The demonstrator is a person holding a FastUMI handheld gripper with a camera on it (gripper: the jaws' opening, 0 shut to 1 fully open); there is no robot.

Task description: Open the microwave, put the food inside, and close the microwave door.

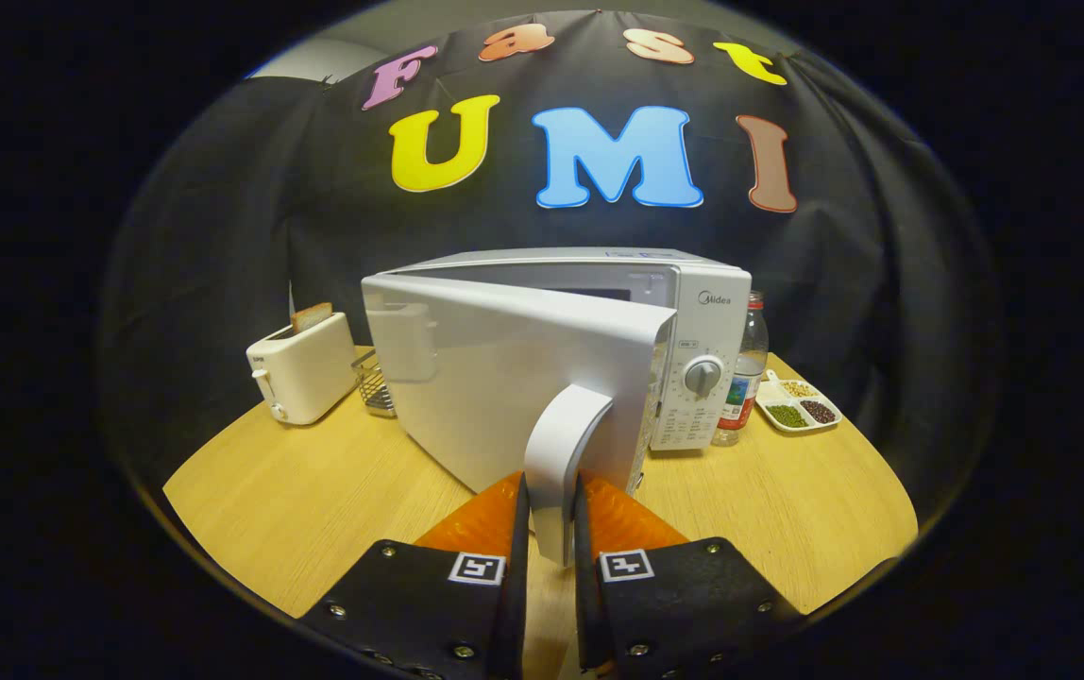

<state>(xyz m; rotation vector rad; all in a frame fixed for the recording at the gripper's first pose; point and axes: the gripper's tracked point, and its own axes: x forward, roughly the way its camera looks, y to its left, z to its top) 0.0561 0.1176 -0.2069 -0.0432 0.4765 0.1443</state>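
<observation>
A white microwave (693, 312) stands at the back of the wooden table (296, 501). Its door (485, 378) is swung partly open toward me, hinged on the left. The door's curved white handle (561, 453) juts out between my fingers, and both fingers (504, 519) press on its sides. My gripper (551, 515) is shut on that handle. A sliver of the dark cavity shows above the door's top edge. A control panel with a round dial (702, 375) sits on the microwave's right.
A white toaster (301, 366) with a slice of bread stands left of the microwave, a wire basket (375, 385) beside it. Right of the microwave are a water bottle (745, 373) and a divided dish of beans (799, 404).
</observation>
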